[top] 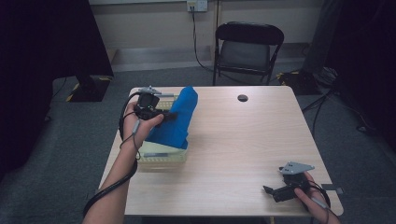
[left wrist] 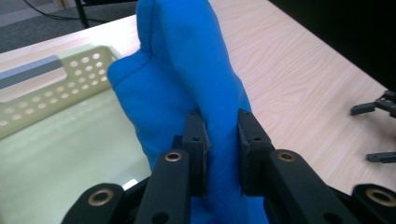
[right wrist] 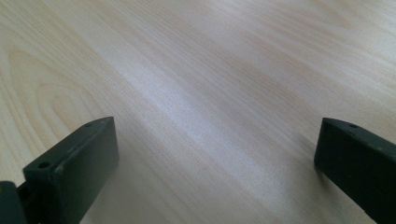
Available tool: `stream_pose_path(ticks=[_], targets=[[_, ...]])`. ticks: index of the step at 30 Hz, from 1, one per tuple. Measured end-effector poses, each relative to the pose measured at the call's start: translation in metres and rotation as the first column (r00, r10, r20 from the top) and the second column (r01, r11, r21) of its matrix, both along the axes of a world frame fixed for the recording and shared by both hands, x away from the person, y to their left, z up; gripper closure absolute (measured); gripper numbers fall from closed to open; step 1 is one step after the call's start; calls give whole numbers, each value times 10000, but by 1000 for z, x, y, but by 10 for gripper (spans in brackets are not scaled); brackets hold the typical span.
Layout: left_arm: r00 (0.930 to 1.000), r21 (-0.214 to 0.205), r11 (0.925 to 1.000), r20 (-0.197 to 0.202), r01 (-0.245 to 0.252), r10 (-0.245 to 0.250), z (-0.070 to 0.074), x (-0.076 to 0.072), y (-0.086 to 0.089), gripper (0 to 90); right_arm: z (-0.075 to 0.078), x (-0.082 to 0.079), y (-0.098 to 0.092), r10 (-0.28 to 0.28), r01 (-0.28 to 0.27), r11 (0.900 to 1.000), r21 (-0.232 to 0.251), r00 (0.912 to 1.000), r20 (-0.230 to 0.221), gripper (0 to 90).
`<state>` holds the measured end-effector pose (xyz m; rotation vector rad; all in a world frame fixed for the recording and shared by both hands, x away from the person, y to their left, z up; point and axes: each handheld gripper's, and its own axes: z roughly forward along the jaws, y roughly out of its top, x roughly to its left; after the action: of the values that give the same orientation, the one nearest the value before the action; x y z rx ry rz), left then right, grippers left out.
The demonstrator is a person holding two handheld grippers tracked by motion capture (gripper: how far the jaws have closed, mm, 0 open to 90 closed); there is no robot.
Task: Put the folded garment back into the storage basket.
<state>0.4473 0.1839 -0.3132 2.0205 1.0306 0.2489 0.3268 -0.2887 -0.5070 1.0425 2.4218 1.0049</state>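
Above the pale yellow perforated basket [top: 163, 156] at the left side of the wooden table [top: 233, 154], our left gripper [top: 159, 113] holds a blue cloth [top: 176, 119] lifted, its jaws pressed together on a fold of the fabric. The lower end of the cloth hangs down into the basket, so we judge that the cloth is partly lifted and the main work remains: to bring it fully out or fully in, which one we cannot tell. Our right gripper [top: 273, 190] rests near the front right corner of the table, with the jaws wide apart and nothing between them.

From the left gripper view we see the pinched fold of cloth [left wrist: 187, 84] between the pads and the smooth basket floor [left wrist: 60, 158], which the high view hides. From the high view we see a folding chair [top: 248, 46] behind the table.
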Motion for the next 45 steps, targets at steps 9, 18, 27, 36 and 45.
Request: stream_pose_path(ticks=[9,18,27,36,45], targets=[[9996,45,9996,-42,-287,287,-9,5,8,768,0,0,0,-2,2,10000,6,10000,-7,0],[9975,69,9976,-150,-687,688,-20,11,13,769,0,0,0,0,0,10000,4,10000,-4,0],[9938,180,9940,-234,-1081,1085,-32,18,15,768,0,0,0,1,-1,10000,5,10000,-3,0],[9918,163,9921,-296,-1243,1247,-44,24,14,768,0,0,0,2,-2,10000,3,10000,-4,0],[9891,295,9896,-386,-1407,1417,-52,28,15,767,0,0,0,0,0,10000,5,10000,-3,0]])
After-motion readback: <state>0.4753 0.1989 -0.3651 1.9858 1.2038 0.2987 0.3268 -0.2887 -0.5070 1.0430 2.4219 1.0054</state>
